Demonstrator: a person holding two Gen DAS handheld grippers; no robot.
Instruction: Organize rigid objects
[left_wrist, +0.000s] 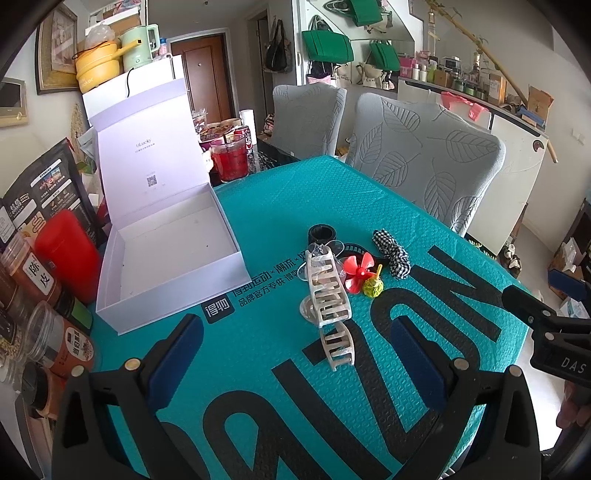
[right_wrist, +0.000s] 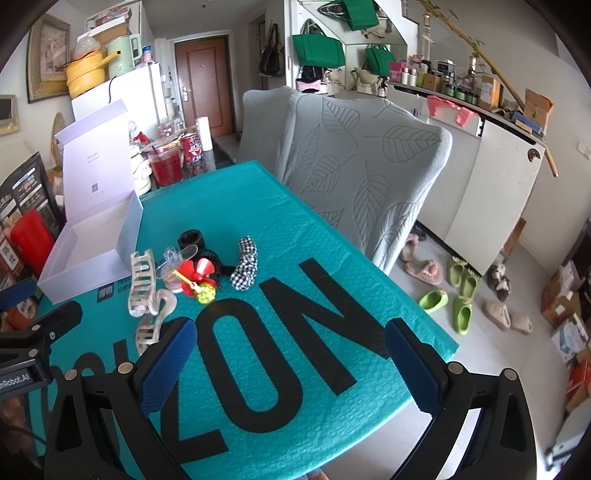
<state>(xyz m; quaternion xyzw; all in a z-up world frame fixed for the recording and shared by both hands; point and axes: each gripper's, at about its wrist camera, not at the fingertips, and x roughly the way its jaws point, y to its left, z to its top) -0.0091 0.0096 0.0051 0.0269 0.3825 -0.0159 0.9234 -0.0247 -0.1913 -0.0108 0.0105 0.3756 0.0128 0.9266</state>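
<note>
An open white box (left_wrist: 173, 258) with its lid up sits at the left of the teal mat (left_wrist: 280, 206); it also shows in the right wrist view (right_wrist: 92, 243). A pile lies mid-mat: a clear hair claw (left_wrist: 328, 291), a smaller beige claw (left_wrist: 338, 345), a red propeller (left_wrist: 356, 271), a yellow-green ball (left_wrist: 373, 288), a checkered scrunchie (left_wrist: 393, 253), a black ring (left_wrist: 320, 233). My left gripper (left_wrist: 299, 365) is open and empty, just short of the beige claw. My right gripper (right_wrist: 288, 362) is open and empty, right of the pile (right_wrist: 192, 273).
Spice jars (left_wrist: 55, 339) and a red container (left_wrist: 68, 254) crowd the table's left edge. A red drink cup (left_wrist: 231, 158) stands behind the box. Two leaf-patterned chairs (left_wrist: 424, 158) stand at the far side. Slippers (right_wrist: 458, 295) lie on the floor at right.
</note>
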